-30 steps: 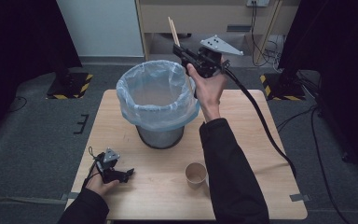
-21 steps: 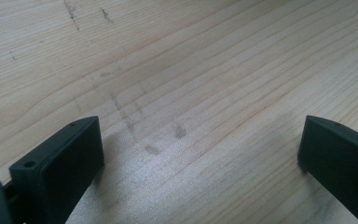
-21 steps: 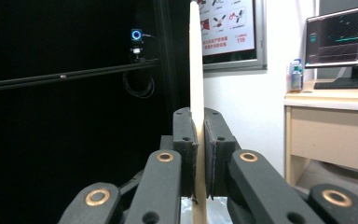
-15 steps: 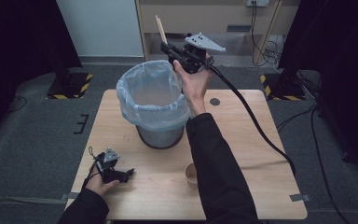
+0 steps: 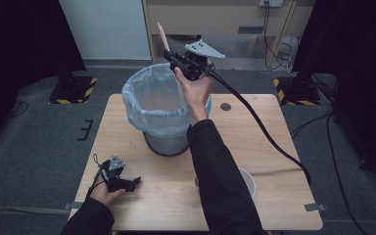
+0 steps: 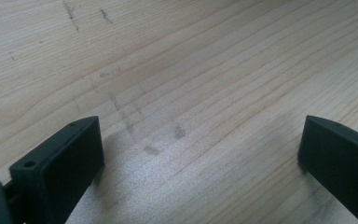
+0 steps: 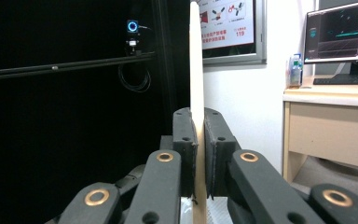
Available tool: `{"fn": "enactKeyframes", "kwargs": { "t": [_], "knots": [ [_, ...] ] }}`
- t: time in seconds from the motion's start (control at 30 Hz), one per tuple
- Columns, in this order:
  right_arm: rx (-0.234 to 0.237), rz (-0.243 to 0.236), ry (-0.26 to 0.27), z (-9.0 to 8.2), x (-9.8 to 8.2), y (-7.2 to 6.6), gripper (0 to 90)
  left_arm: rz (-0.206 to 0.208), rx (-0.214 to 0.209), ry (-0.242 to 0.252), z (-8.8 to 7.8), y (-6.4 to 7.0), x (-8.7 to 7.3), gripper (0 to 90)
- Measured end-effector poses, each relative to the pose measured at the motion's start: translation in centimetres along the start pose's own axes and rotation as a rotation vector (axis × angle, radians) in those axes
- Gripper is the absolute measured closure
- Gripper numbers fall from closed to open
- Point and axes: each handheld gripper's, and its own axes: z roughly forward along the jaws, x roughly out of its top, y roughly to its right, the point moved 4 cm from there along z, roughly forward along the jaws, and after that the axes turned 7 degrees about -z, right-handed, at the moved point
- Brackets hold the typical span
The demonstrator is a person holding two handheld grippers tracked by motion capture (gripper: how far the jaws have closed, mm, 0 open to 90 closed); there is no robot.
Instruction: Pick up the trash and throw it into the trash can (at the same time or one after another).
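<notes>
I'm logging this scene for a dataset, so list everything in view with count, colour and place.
wooden stick: one, pale wood, upright, clamped in the right gripper
bin: one, dark mesh with a light blue liner, centre of the table
paper cup: one, white, near right part of the table, partly behind the sleeve
table: one, light wood
right gripper: one, black, above the bin's far rim, shut on the stick
left gripper: one, black, near left part of the table, fingers open
</notes>
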Motion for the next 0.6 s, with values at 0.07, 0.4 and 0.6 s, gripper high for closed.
{"fn": "enactKeyframes", "kwargs": {
  "t": [0.07, 0.4, 0.6],
  "knots": [
    [-0.001, 0.006, -0.002, 0.1, -0.1, 0.0, 79.9, 0.000, 0.000, 0.000, 0.0, 0.0, 0.0, 0.0],
    [-0.004, 0.009, 0.015, -1.6, 1.6, 0.5, 54.6, 0.001, -0.001, 0.000, 0.0, 0.0, 0.0, 0.0],
    [-0.018, -0.053, -0.006, -5.8, 3.9, 0.4, 46.8, 0.000, -0.001, 0.000, 0.0, 0.0, 0.0, 0.0]
  ]
}}
